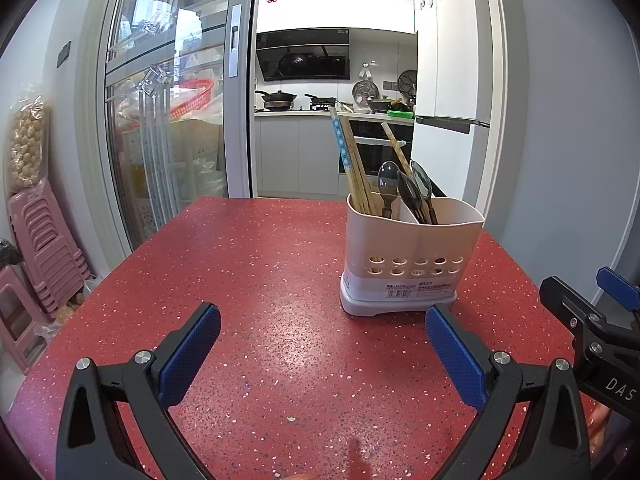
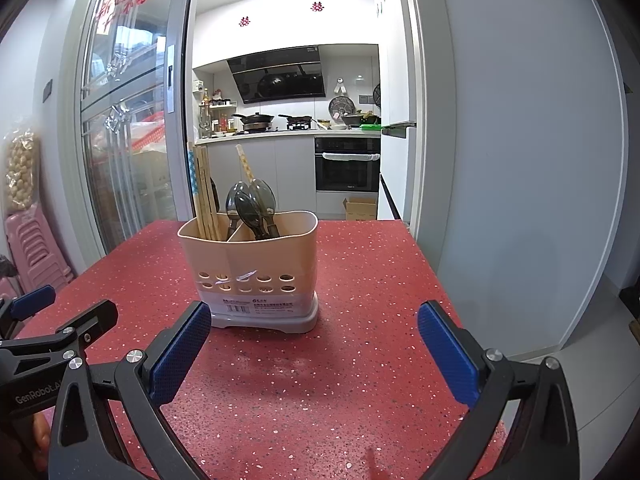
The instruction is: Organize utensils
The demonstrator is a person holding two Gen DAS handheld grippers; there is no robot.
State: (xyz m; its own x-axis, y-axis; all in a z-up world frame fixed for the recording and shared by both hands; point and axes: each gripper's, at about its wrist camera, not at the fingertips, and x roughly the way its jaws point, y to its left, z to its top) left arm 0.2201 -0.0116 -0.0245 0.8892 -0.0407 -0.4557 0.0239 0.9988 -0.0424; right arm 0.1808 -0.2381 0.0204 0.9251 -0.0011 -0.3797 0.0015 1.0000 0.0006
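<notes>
A cream two-compartment utensil holder [image 1: 412, 256] stands upright on the red speckled table [image 1: 260, 280]. Several wooden chopsticks [image 1: 354, 168] stand in its left compartment. Dark translucent spoons [image 1: 408, 192] stand bowl-up by the divider. My left gripper [image 1: 323, 334] is open and empty, low over the table, short of the holder. In the right wrist view the holder [image 2: 250, 268] is just ahead with chopsticks [image 2: 206, 200] and spoons [image 2: 250, 208]. My right gripper [image 2: 314, 334] is open and empty. It also shows at the left wrist view's right edge [image 1: 588, 320].
Stacked pink plastic stools [image 1: 44, 248] stand left of the table by a glass sliding door [image 1: 160, 120]. A kitchen with stove and oven [image 2: 347, 164] lies beyond the table's far edge. A grey wall [image 2: 520, 160] runs along the right side. The left gripper shows at the right wrist view's left edge [image 2: 44, 320].
</notes>
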